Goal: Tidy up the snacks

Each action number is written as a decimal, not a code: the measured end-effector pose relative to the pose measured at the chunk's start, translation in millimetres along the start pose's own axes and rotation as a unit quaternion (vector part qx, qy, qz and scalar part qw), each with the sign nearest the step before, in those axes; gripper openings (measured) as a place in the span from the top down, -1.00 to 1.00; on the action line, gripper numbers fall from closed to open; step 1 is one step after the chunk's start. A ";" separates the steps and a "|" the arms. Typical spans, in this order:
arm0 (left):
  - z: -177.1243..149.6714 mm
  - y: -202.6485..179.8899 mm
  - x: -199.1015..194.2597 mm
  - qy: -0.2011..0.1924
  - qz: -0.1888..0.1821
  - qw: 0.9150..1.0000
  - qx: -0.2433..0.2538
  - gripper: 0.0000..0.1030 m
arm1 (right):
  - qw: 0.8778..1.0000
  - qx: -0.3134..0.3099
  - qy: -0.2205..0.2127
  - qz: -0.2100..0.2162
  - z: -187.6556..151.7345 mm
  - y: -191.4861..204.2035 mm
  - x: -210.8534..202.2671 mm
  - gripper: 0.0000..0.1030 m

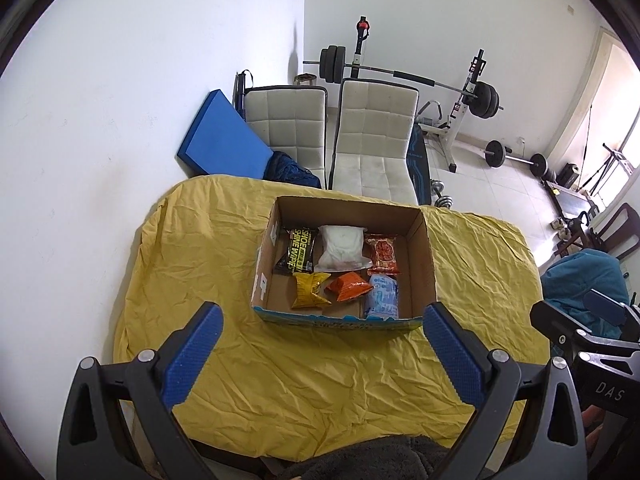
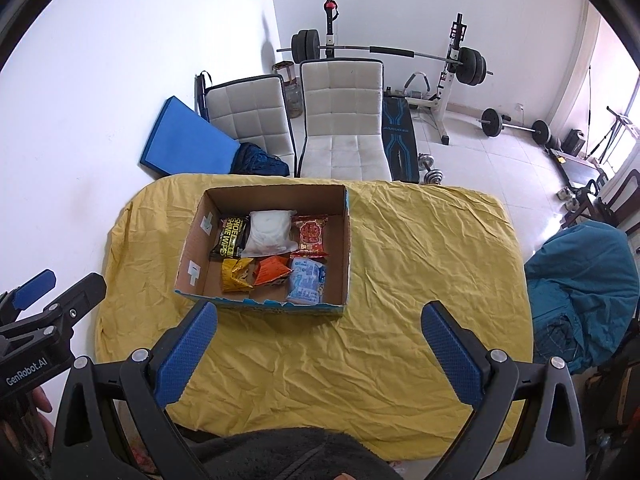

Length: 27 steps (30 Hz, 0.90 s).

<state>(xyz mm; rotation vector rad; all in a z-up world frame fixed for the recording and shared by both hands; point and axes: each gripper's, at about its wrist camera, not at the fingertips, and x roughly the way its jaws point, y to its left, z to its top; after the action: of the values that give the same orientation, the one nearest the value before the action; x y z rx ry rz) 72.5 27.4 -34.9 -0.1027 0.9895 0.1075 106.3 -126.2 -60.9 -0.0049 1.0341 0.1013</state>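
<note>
An open cardboard box sits on the yellow cloth. Inside lie several packets: a black wipes pack, a white pouch, a red packet, a yellow bag, an orange bag and a light blue pack. My left gripper hangs open above the cloth, just short of the box's near wall. My right gripper is open too, holding nothing, near the box's front right corner.
The yellow cloth covers a table against a white wall. Two white chairs and a blue mat stand behind it. A weight bench with barbell is farther back, a teal-covered seat at the right.
</note>
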 end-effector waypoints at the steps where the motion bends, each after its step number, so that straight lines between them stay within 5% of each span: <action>1: -0.4 -0.4 -0.6 -0.001 0.002 1.000 0.001 -0.99 | 1.000 0.000 -0.001 -0.001 -0.1 0.0 -1.7 -1.00; 27: -4.5 -8.5 -5.5 0.001 -0.001 1.000 0.004 -0.99 | 1.000 0.013 -0.014 -0.022 -6.6 -7.8 -14.8 -1.00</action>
<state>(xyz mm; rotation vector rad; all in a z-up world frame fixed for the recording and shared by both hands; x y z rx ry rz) 66.9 18.2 -32.5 -0.0968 0.9922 0.1020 93.7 -135.6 -51.9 -0.0029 1.0071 0.0480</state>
